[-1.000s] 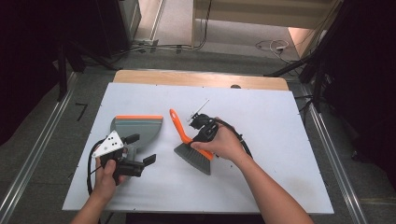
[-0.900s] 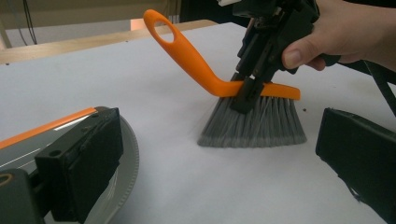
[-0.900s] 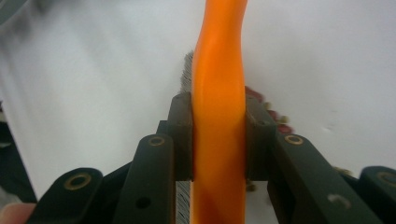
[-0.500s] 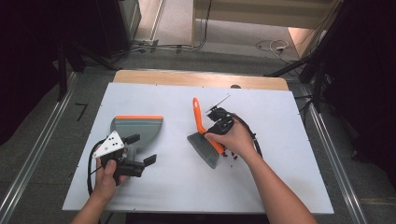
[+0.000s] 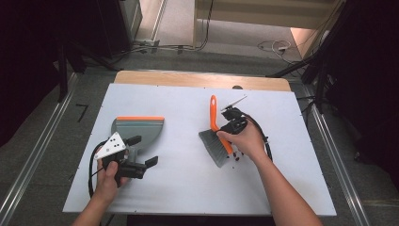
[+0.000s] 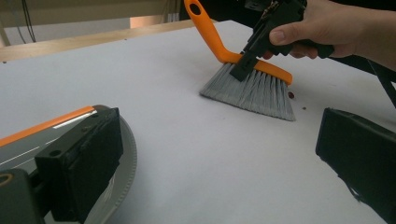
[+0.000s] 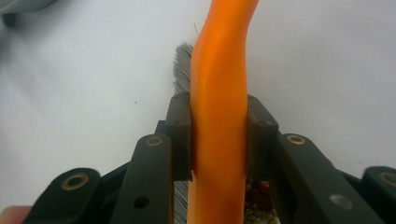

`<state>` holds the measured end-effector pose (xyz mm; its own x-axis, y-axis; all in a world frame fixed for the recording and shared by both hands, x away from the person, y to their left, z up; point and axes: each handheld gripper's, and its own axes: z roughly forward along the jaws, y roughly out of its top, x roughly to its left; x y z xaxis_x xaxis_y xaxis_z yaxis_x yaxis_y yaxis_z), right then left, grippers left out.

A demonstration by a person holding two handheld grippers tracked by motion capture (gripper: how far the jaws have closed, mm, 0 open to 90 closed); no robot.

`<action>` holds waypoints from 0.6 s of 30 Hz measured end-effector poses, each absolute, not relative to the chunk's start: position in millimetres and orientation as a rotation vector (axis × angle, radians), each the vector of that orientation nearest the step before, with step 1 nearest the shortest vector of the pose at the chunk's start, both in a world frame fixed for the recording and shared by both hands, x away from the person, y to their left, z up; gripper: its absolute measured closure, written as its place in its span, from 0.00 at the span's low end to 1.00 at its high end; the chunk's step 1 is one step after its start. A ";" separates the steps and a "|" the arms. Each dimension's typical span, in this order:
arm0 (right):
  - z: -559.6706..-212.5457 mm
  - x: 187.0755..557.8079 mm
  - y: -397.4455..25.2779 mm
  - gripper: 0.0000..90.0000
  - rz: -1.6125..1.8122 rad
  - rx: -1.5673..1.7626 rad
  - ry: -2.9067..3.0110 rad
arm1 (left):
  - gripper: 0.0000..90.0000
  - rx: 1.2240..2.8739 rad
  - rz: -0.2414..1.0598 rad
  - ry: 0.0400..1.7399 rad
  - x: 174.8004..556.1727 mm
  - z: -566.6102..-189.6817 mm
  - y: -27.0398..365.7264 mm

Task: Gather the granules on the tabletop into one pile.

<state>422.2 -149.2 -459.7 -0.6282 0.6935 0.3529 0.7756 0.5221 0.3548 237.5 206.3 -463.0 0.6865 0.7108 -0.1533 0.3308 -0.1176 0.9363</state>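
A white tabletop [image 5: 188,183] with a bare wooden strip along its far edge stood on a grey floor, with dark equipment and loose cables around it. On it, towards the person's left, lay a grey plastic dustpan with an orange lip [image 5: 140,128], its mouth facing away from the person. The left gripper [image 5: 141,151] rested at the pan's near end with its jaws spread wide apart and nothing between them; in the left gripper view one jaw lay just beside the pan's rim.

Right of centre, the right gripper [image 5: 229,127] was clamped on the orange back of a hand brush with grey bristles and a curved orange handle [image 5: 215,136]. The right gripper view showed both pads pressed flat against the orange plastic. The bristles touched the table, the handle pointing to the far edge. A scatter of small dark red and greenish beads [image 5: 235,155] lay just beside the bristles, near the right hand [image 5: 244,141].

The beads looked well apart from the dustpan, so a fast or long stroke would probably roll some off or flick them past the pan. The handle was smooth and narrow, so sideways pressure on the bristles might twist it between the pads. With the left jaws open, the pan was likely to slide when the brush pushed against its lip.
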 end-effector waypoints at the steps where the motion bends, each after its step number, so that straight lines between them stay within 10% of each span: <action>1: -459.7 422.4 -150.5 0.74 -0.731 -1.266 -2.589 | 0.02 1.716 0.400 0.843 237.4 -462.9 206.3; 18: -452.3 423.7 -172.5 0.75 -0.866 -1.280 -2.518 | 0.02 1.721 0.396 0.848 238.4 -464.0 204.8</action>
<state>423.7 -172.5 -452.3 -0.6103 0.6778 0.4100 0.7866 0.4576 0.4145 238.4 204.8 -464.0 0.6854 0.7113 -0.1556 0.3367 -0.1201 0.9339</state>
